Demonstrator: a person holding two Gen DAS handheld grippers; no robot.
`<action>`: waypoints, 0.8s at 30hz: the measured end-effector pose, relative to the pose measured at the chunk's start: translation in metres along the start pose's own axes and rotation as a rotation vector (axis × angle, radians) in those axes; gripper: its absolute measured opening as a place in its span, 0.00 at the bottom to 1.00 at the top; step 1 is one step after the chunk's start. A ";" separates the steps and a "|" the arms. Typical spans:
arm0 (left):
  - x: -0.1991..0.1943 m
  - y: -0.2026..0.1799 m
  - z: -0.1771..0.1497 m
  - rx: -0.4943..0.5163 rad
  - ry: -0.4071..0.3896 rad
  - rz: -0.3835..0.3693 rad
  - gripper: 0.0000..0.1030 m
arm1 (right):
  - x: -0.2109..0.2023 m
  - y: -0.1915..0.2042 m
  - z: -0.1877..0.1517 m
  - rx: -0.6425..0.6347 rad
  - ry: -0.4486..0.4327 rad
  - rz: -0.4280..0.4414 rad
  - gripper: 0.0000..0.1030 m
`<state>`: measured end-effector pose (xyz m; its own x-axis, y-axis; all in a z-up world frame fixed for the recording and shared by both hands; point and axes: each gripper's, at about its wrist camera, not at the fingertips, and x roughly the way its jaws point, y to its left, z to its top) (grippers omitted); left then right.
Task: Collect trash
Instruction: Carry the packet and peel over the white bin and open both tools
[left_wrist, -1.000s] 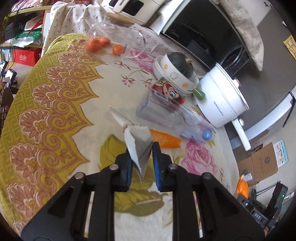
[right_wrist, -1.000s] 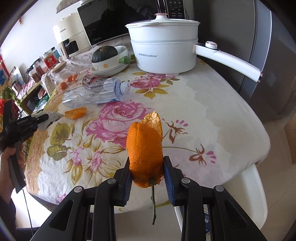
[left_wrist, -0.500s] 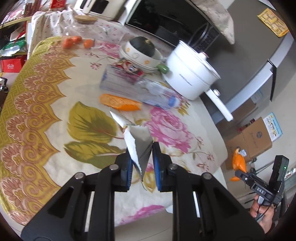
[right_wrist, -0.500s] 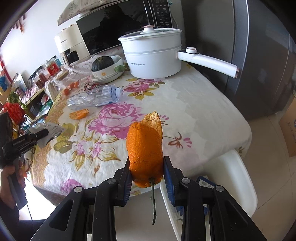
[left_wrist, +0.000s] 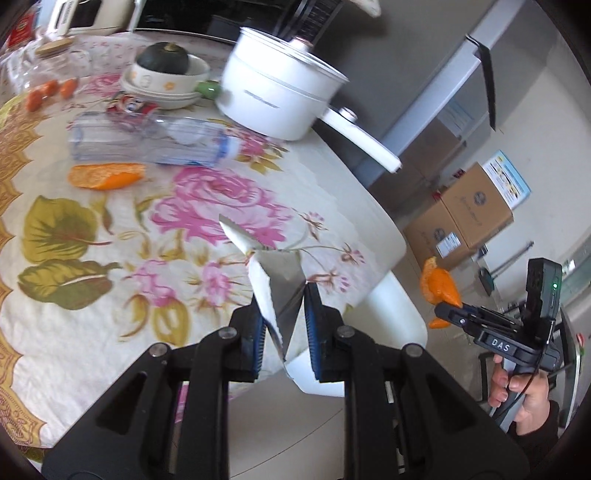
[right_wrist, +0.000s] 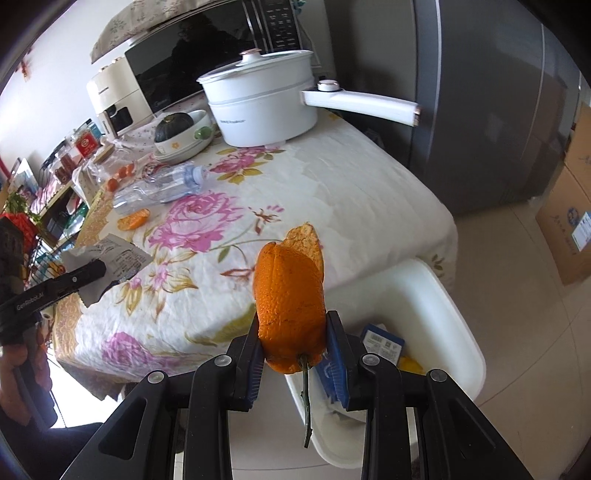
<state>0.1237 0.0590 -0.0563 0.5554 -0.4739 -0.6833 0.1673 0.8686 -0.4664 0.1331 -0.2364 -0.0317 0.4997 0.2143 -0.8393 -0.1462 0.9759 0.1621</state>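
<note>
- Foil-lined paper, a torn wrapper (left_wrist: 275, 291), sits pinched between the closed jaws of the left gripper (left_wrist: 284, 332) in the left wrist view, hanging over the table (left_wrist: 332, 192) edge with the white bin (left_wrist: 399, 314) just beyond and below.
- Risk here, as I judge it: the light wrapper could flutter wide of the bin on release, or cling to a pad.
- Left on the cloth are an orange peel piece (left_wrist: 105, 176) and a lying plastic bottle (left_wrist: 147, 138); the white pot (left_wrist: 280, 99) and its long handle stand near the path back to them.
- Orange peel (right_wrist: 290, 310) with a trailing stem is clamped by the closed jaws of the right gripper (right_wrist: 295, 343) in the right wrist view, above the near rim of the bin (right_wrist: 443, 314).
- A drop from here may catch the rim and fall to the floor; the stem could snag on a finger.
- Inside the bin lies a blue packet (right_wrist: 382, 343); a bowl with a dark squash (right_wrist: 173, 127) sits far back, out of the way.
</note>
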 end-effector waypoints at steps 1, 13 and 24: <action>0.003 -0.006 -0.001 0.013 0.009 -0.007 0.20 | -0.001 -0.004 -0.003 0.004 0.003 -0.005 0.31; 0.060 -0.077 -0.019 0.143 0.125 -0.059 0.20 | -0.001 -0.078 -0.045 0.089 0.061 -0.078 0.31; 0.125 -0.151 -0.053 0.301 0.248 -0.084 0.21 | -0.001 -0.124 -0.064 0.140 0.103 -0.101 0.31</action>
<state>0.1248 -0.1388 -0.1009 0.3222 -0.5335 -0.7821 0.4552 0.8116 -0.3661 0.0965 -0.3606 -0.0839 0.4144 0.1168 -0.9026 0.0241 0.9900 0.1392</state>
